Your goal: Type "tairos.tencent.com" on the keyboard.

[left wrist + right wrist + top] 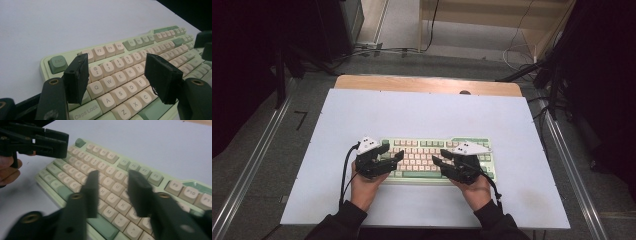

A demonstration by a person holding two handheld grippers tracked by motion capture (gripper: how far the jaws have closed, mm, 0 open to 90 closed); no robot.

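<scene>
A pale green keyboard (427, 150) with cream keys lies on the white mat, near the person's side. My left gripper (393, 151) hovers over the keyboard's left end, held from below by a hand. In the left gripper view its jaws stand open (117, 65) above the Q, W, E, A, S keys of the keyboard (110, 50), with nothing between them. My right gripper (438, 156) sits over the right half. In the right gripper view its jaws (113, 176) are apart above the middle letter rows of the keyboard (105, 157), empty and a little blurred. The left gripper (50, 142) shows there at upper left.
The white mat (422, 110) covers a wooden table (427, 82), with bare mat beyond and beside the keyboard. Metal rails (252, 165) run along both sides of the table. Cables (517, 50) lie on the floor behind.
</scene>
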